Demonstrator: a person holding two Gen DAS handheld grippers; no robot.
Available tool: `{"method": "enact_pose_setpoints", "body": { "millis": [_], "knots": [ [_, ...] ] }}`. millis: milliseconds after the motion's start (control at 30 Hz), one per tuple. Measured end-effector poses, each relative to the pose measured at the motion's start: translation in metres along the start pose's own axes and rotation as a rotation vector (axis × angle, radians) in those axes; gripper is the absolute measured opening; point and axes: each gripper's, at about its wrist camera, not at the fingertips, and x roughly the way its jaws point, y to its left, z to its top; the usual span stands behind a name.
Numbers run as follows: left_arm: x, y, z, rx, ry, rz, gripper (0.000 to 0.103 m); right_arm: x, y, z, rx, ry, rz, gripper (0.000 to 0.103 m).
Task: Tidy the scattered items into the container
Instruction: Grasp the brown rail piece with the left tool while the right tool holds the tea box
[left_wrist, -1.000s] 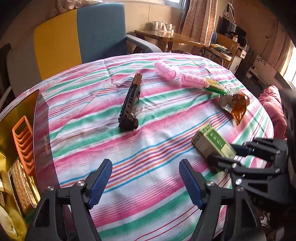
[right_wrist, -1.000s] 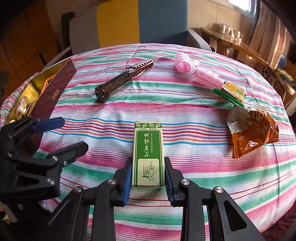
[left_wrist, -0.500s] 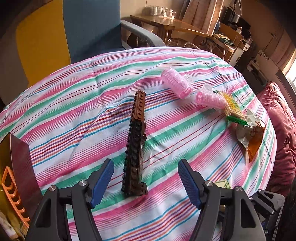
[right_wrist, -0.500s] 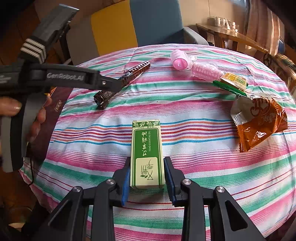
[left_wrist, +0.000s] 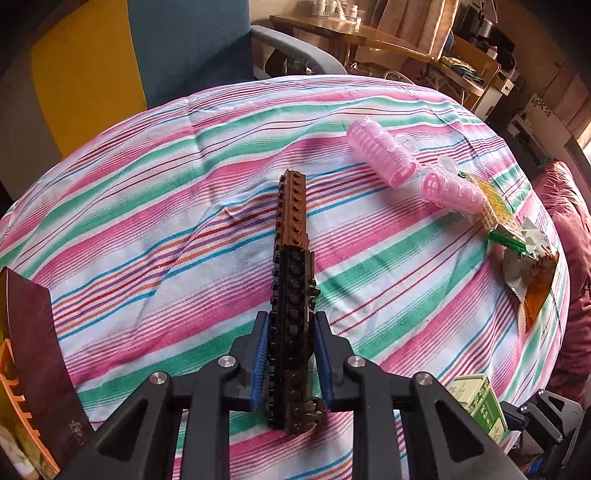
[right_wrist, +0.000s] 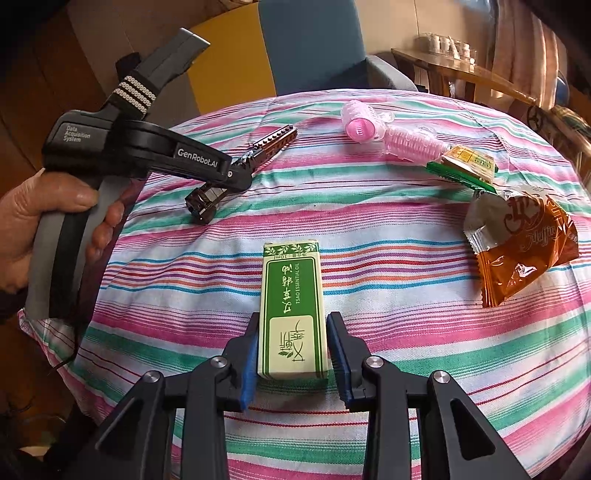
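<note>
Left hand-held gripper (left_wrist: 290, 363) clamped on the near end of a brown-and-black brick bar (left_wrist: 291, 291) lying on the striped table (left_wrist: 147, 236); seen only from the left wrist, a dark red container (left_wrist: 35, 354) at the near left edge with an orange rack (left_wrist: 16, 402) inside. Right hand-held gripper (right_wrist: 291, 354) astride a green essential-oil box (right_wrist: 291, 314), right pad slightly off, hold uncertain. Visible only from the right wrist, a hand (right_wrist: 40, 221) on the left tool's grip; in both views, two pink hair rollers (right_wrist: 384, 133), a green sachet (right_wrist: 465, 166) and an orange snack packet (right_wrist: 524, 240) far right.
</note>
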Motion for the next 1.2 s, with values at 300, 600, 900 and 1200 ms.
{"method": "enact_pose_setpoints", "body": {
  "millis": [300,600,900,1200],
  "knots": [
    [-0.034,-0.002,-0.07,-0.076,-0.019,-0.051,0.022,0.001,0.002,0.001,-0.012,0.004,-0.006,0.04],
    [-0.064,-0.005,-0.122,-0.067,-0.092,-0.047,0.03,-0.003,-0.002,-0.003,0.063,-0.036,0.076,0.062],
    [-0.066,0.002,-0.106,-0.091,-0.122,-0.092,0.035,-0.014,-0.006,-0.007,0.104,-0.049,0.036,0.066],
    [-0.049,-0.004,-0.089,-0.043,-0.068,-0.105,0.035,-0.015,-0.003,-0.001,0.082,-0.06,-0.001,0.066]
  ]
}}
